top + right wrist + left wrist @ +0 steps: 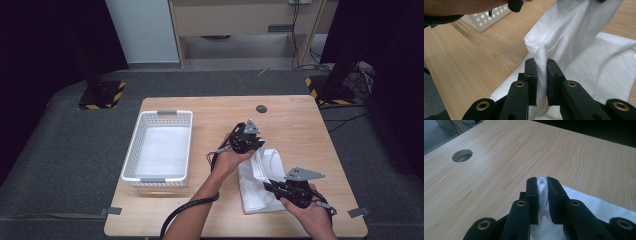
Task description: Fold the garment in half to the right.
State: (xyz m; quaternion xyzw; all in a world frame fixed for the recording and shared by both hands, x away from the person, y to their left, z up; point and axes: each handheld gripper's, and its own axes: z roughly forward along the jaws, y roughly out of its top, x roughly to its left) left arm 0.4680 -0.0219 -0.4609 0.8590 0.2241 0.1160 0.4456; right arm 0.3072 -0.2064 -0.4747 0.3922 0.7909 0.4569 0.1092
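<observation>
A white cloth (257, 187) lies folded on the wooden table (295, 125), right of centre. My left gripper (256, 144) holds the cloth's far edge lifted, and the left gripper view shows a ridge of white cloth (542, 185) pinched between its jaws. My right gripper (271, 186) is shut on a fold at the cloth's near part; in the right gripper view the cloth (564, 37) rises from its jaws up toward the other hand.
A white perforated basket (134, 145) stands on the left half of the table, lined with something white. A round cable hole (261, 108) sits near the table's far edge. Bare wood (499, 157) lies beyond the cloth.
</observation>
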